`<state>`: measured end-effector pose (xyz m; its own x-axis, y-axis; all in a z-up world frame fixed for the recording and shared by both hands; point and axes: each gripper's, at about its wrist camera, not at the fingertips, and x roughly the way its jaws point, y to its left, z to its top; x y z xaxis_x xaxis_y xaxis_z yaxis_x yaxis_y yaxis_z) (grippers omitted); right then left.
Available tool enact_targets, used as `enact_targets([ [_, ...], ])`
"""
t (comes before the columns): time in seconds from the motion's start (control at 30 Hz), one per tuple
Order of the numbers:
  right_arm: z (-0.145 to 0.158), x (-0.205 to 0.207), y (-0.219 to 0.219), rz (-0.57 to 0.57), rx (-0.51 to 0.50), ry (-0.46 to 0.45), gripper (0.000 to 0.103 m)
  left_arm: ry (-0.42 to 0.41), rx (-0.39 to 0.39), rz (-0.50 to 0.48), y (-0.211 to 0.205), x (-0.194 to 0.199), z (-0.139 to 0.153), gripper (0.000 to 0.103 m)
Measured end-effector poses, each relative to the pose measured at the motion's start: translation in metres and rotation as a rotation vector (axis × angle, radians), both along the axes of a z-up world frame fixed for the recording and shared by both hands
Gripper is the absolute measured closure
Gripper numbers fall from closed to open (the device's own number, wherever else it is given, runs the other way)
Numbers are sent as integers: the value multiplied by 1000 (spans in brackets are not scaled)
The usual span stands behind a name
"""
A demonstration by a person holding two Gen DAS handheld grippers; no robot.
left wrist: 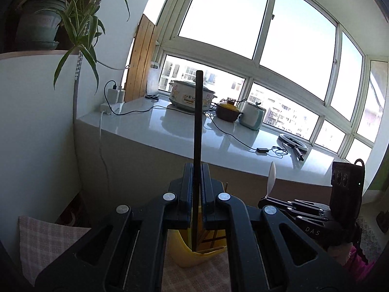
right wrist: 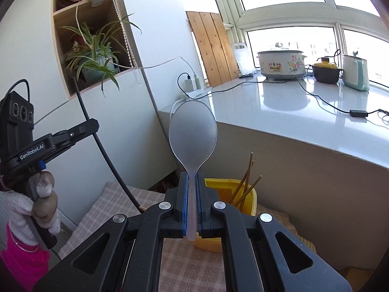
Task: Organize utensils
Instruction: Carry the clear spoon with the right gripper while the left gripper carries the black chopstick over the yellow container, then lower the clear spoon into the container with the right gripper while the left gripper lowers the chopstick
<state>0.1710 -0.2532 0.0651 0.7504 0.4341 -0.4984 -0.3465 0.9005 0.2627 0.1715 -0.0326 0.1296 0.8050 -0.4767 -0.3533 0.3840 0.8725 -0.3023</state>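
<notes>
Spanning the background of both views, a white worktop (left wrist: pixel 150 124) runs beneath a wide window (left wrist: pixel 243 31). It carries a floral slow cooker (right wrist: pixel 280 64), a brown pot with a yellow lid (right wrist: pixel 325 71), a mint-green appliance (right wrist: pixel 356 73), a ring light (left wrist: pixel 293 141) lying flat, and black cables. A wooden plank board (right wrist: pixel 211 48) leans against the wall at the worktop's end. A spider plant (right wrist: pixel 97 53) sits in a wall shelf (right wrist: pixel 63 36).

In the foreground, a surface covered by a checked cloth (right wrist: pixel 189 267) supports a yellow utensil holder (right wrist: pixel 250 194). The holder contains several wooden chopsticks (right wrist: pixel 245 185), which lean toward the upper right in the right wrist view.

The left tongs (left wrist: pixel 197 189) are pressed together on a thin black rod-like utensil (left wrist: pixel 198 121). It stands nearly upright; its lower end reaches down into the mouth of the holder in the left wrist view. In the right wrist view the rod extends both above and below the tongs. A hand (right wrist: pixel 45 202) in a pale knitted sleeve grips the left device's handle.

The right tongs (right wrist: pixel 192 199) pinch the handle of a translucent white rice paddle (right wrist: pixel 193 136) between blue pads (right wrist: pixel 198 204). The paddle blade points up, above the tongs; the handle end projects below them, in front of the holder. In the left wrist view the paddle is seen edge-on.

The two tongs are held side by side, apart from each other.
</notes>
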Motion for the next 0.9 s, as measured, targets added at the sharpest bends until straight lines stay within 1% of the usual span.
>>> enact_targets([
  [0.13, -4, 9, -1, -22, -16, -7, 99, -8, -3, -2, -9, 9, 3, 100],
  [0.27, -11, 19, -3, -34, -15, 7, 99, 6, -1, -11, -17, 17, -3, 99],
  [0.33, -15, 23, -3, -43, -20, 13, 99, 19, -1, -15, -20, 21, -8, 100],
  [0.37, -17, 26, -3, -47, -22, 17, 99, 46, -8, -9, -21, 23, -11, 100],
  [0.67, -36, 35, 10, -34, -42, 56, 99, 105, 11, -17, -28, 36, -36, 100],
  [0.9, -43, 34, 20, -36, -87, 53, 99, 149, 11, -24, -29, 42, -54, 100],
])
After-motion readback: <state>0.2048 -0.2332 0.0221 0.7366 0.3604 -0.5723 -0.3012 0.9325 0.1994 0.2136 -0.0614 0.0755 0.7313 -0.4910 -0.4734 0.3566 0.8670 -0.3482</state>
